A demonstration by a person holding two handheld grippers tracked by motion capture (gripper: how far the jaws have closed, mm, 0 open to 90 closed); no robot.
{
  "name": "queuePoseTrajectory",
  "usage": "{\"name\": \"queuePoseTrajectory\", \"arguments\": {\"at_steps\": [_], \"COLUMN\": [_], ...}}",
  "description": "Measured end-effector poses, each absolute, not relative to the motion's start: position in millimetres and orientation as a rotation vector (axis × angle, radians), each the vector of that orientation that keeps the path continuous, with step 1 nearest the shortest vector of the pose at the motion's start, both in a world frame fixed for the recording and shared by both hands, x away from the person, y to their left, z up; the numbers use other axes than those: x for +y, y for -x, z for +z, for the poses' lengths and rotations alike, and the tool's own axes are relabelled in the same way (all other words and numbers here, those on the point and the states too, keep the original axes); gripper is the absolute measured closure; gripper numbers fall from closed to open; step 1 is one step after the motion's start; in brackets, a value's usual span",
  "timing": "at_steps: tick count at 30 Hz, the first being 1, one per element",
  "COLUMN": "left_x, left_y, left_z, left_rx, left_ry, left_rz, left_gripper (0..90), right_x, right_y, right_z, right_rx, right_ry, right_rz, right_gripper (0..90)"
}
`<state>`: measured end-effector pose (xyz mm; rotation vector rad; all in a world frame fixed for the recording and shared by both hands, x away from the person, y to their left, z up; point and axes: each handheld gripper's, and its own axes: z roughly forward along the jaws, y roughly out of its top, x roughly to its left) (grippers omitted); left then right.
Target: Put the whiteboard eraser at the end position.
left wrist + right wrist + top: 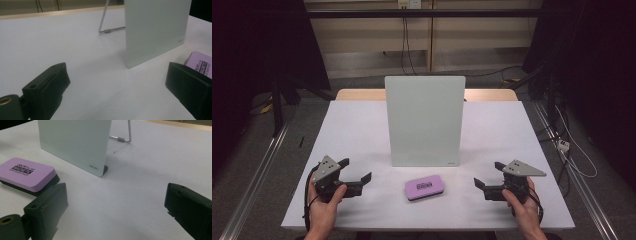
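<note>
Clearance check: one obstruction ahead.
Upright whiteboard [424,120] stood beyond both grippers; eraser [426,186] lay between them, table [352,130] otherwise open.

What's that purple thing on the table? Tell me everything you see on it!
It looks like a whiteboard eraser: a flat purple block with rounded corners, a black label with printed writing on top, and a thin black layer underneath, perhaps felt. It lies flat on the white table, just in front of the upright pale board, not touching it. It sits between the left gripper and the right gripper, both open, and neither touches it.
</note>
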<state>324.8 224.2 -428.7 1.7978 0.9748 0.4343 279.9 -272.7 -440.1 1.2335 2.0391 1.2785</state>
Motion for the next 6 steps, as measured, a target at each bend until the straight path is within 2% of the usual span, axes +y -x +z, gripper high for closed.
{"name": "queuePoseTrajectory", "arguments": {"at_steps": [6], "left_x": [224.6], "left_y": [-325.0], "left_z": [-429.6], "left_rx": [0.979], "left_ry": [-1.791], "left_rz": [0.431], "left_gripper": [4.4], "right_x": [-271.3], "right_y": [-281.9], "right_z": [-440.6], "right_rx": [2.048], "right_ry": [-1.232], "right_rz": [1.272], "right_gripper": [4.5]}}
